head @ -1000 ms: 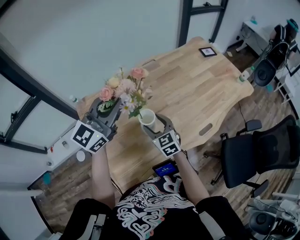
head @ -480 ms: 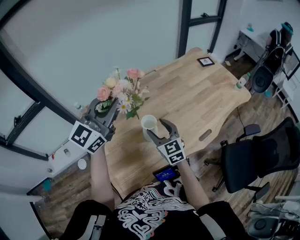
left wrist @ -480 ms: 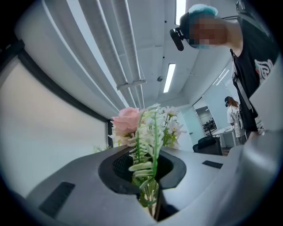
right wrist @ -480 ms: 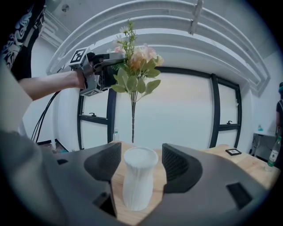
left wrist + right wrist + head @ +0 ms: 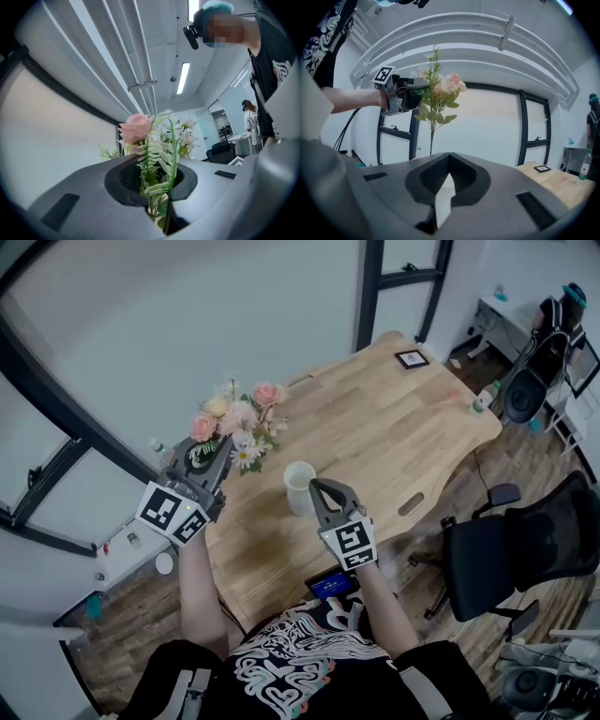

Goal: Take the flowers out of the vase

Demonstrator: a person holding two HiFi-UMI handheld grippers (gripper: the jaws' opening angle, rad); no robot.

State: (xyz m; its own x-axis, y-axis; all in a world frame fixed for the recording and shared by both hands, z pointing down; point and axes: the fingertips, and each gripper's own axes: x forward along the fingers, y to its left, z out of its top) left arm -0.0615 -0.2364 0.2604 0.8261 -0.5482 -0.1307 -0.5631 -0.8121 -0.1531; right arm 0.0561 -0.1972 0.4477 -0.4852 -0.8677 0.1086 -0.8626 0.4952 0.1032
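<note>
Flowers [image 5: 234,423] clear of the vase [image 5: 299,487]
My left claw [image 5: 210,456] clamps the stems [image 5: 157,206], keeping them at ten o'clock; right claw [image 5: 323,491], just closed, holds nothing

Tabletop [image 5: 394,437]: middle and far stretch bare, wide lane open. Vase [image 5: 298,486] upright near near edge, mouth open from above. Flowers [image 5: 234,423] clamped in left gripper [image 5: 208,457], over tabletop's left edge, apart from vase, blocking that side. Wall [image 5: 187,324] close behind them, little room there. Picture frame [image 5: 411,359] at far end. Bottle [image 5: 481,399] at right edge. Office chair [image 5: 511,554] off right side.
</note>
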